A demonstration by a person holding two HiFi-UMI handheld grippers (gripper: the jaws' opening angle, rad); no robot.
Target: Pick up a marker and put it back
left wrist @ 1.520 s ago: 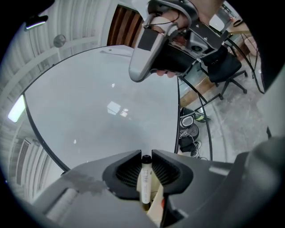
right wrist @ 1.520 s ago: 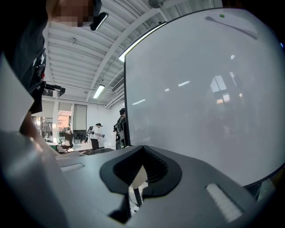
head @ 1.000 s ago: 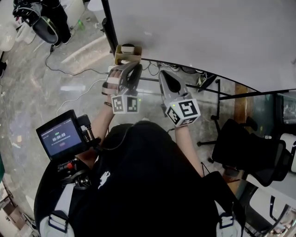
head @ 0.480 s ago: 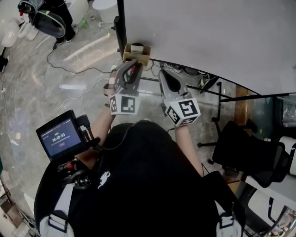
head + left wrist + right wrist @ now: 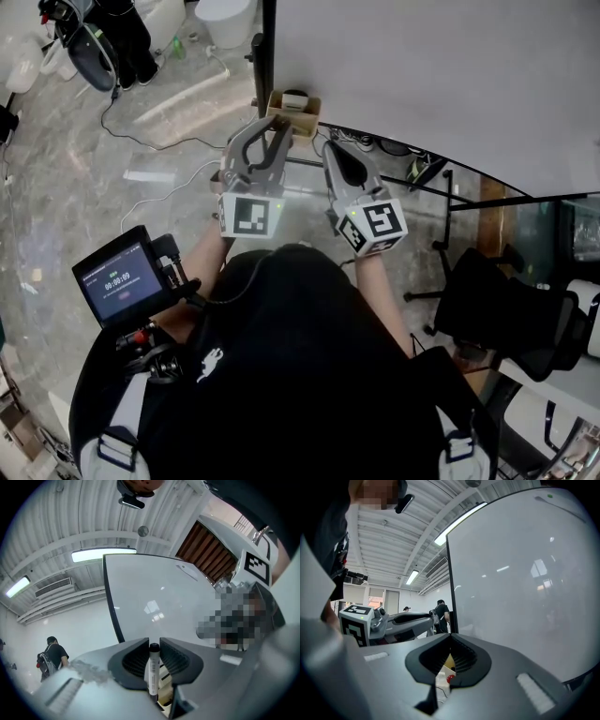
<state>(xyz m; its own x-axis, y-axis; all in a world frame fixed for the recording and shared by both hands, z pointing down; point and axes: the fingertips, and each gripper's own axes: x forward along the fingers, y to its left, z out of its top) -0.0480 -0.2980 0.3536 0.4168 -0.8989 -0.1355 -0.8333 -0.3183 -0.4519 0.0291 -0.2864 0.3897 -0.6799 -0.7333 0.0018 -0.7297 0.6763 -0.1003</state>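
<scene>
Left jaws: my left gripper (image 5: 153,649) pinches the marker (image 5: 152,674) upright, lower centre.
Right jaws: my right gripper (image 5: 450,638) is pressed together, empty.
Edges: whiteboard (image 5: 450,75) and box (image 5: 293,111) just ahead.
Hidden: I lose the marker's lower end.

Head view, counted:
- Grey two-jaw grippers with square-marker cubes: two. The left gripper (image 5: 270,127) is at 11 o'clock and the right gripper (image 5: 331,150) at 12.
- Large white whiteboard (image 5: 422,75): one, 1 o'clock.
- Small tan open-topped box (image 5: 292,105): one, 12 o'clock.
- Black handheld screen (image 5: 117,283): one, 9 o'clock.
- Black office chair (image 5: 506,309): one, 3 o'clock; possibly a second, paler one past it, cropped at the edge.

Left gripper view:
- White-barrelled, black-capped marker (image 5: 153,667): one.
- Ceiling strip lights (image 5: 103,554): two.

Right gripper view:
- Bystanders (image 5: 442,613): two, 9 o'clock.
</scene>
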